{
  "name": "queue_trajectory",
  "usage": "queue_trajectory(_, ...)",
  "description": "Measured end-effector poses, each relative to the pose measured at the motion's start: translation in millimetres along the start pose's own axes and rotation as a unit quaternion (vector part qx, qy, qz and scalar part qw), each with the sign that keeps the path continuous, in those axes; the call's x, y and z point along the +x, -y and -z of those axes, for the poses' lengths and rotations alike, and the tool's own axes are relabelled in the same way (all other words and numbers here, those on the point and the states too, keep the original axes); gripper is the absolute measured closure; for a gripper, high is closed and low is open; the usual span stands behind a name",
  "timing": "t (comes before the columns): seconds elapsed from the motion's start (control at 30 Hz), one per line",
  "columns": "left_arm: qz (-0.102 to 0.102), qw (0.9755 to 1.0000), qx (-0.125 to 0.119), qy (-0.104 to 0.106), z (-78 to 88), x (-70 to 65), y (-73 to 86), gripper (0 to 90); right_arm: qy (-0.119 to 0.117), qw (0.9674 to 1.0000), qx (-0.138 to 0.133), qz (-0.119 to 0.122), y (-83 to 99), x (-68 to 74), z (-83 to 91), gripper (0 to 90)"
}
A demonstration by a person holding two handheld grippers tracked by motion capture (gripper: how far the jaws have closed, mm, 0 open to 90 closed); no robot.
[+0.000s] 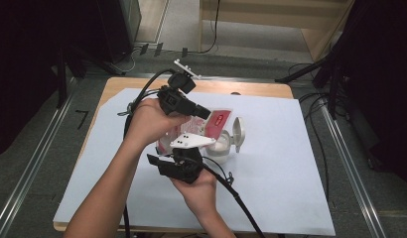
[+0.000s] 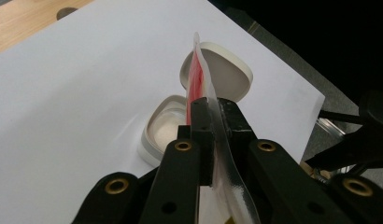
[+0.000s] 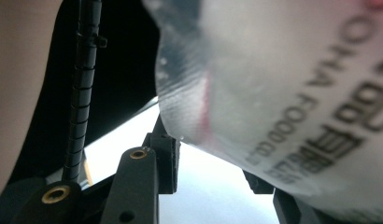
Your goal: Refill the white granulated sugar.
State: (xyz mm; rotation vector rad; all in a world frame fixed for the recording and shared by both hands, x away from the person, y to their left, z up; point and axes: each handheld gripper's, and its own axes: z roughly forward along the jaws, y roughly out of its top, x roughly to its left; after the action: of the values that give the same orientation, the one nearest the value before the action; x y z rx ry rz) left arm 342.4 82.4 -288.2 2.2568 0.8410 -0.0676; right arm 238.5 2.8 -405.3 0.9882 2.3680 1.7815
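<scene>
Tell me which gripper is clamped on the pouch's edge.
The left gripper: its jaws pinch the pouch flat. The right gripper stands open around it.

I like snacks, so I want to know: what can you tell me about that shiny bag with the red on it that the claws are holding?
The shiny clear plastic bag with a red and white label looks thin and crinkly, with dark printed letters on its side. It is held up over the white sheet, just above the open white container with the hinged lid. The left claw is shut on one edge of it, so the bag stands on edge between the black jaws. The right claw sits at its lower part, with the bag bulging between its jaws.
</scene>
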Motion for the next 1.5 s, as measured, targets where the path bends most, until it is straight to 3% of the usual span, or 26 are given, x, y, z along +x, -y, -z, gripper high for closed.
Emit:
queue_trajectory(0.1,0.001,0.9999,-0.011,0.003,2.5,0.3,8.9,86.2,-0.014,0.9997,-0.012,-0.016,4.5,-1.4,-1.8,61.5)
queue_trajectory(0.37,-0.002,0.9998,-0.017,0.011,8.4,3.1,26.1,85.6,0.003,0.9999,0.008,0.013,14.3,4.1,-11.0,59.4)
queue_trajectory(0.6,-0.002,0.9999,-0.007,0.007,13.0,6.0,34.3,85.7,-0.003,0.9998,0.017,0.007,20.7,3.4,-16.5,58.3)
queue_trajectory(1.0,-0.001,0.9997,0.002,0.024,16.5,13.4,47.8,85.1,0.002,0.9993,0.034,0.017,33.3,4.2,-23.0,57.4)
queue_trajectory(1.23,0.001,0.9998,0.009,0.019,17.4,16.7,51.5,85.0,-0.001,0.9992,0.037,0.013,36.6,2.2,-25.5,56.4)
queue_trajectory(1.5,0.008,0.9995,0.011,0.028,13.3,23.3,54.6,84.3,-0.006,0.9989,0.043,0.015,41.1,-0.6,-26.9,56.4)
